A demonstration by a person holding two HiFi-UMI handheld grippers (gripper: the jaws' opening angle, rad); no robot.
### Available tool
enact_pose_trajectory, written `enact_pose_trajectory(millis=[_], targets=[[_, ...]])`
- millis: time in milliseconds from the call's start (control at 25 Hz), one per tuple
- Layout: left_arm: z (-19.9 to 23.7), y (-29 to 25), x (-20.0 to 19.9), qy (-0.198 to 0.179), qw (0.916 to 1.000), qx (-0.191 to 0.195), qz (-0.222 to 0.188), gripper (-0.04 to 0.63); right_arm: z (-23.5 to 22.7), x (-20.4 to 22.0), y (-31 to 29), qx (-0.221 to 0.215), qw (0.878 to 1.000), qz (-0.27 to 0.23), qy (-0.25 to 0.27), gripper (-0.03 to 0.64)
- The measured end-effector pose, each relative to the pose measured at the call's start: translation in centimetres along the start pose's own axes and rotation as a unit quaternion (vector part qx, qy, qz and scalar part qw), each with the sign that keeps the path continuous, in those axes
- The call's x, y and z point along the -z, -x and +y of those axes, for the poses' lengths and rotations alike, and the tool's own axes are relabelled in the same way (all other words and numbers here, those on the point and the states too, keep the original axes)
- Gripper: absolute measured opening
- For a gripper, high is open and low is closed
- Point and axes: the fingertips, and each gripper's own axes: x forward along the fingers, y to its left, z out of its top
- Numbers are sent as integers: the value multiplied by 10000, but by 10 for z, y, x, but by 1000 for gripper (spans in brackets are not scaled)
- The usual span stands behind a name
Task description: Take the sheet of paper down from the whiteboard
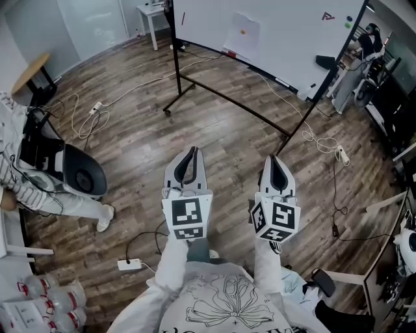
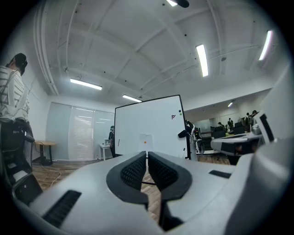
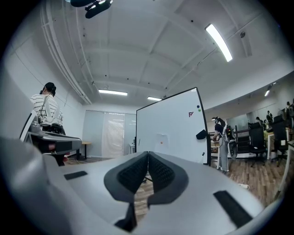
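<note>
Left gripper point(image 1: 190, 156) and right gripper point(image 1: 278, 162) were held side by side, jaws pressed together. A white sheet of paper point(image 1: 245, 32), pinned by an orange magnet point(image 1: 243, 30), hung left of centre on the whiteboard point(image 1: 292, 45), well ahead. Open wood floor point(image 1: 221, 133) lay between, with cables point(image 1: 130, 88) near the board.

bright, even | ceiling strip lights point(image 2: 202, 59) | fisheye edges, dark corners

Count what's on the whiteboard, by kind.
sheet of paper: 1
magnets: 3 (orange magnet on the paper, green magnet, dark magnet)
black eraser: 1
red mark: 1
Total: 6
</note>
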Motion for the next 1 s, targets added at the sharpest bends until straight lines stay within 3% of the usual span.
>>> enact_pose_trajectory(millis=[400, 1000], targets=[[31, -93, 7, 6, 10000, 64, 35, 14, -7, 6, -97, 91, 10000, 23, -32, 3], [104, -276, -22, -82, 9988, 451, -146, 14, -7, -16, -282, 498, 9987, -95, -22, 3]])
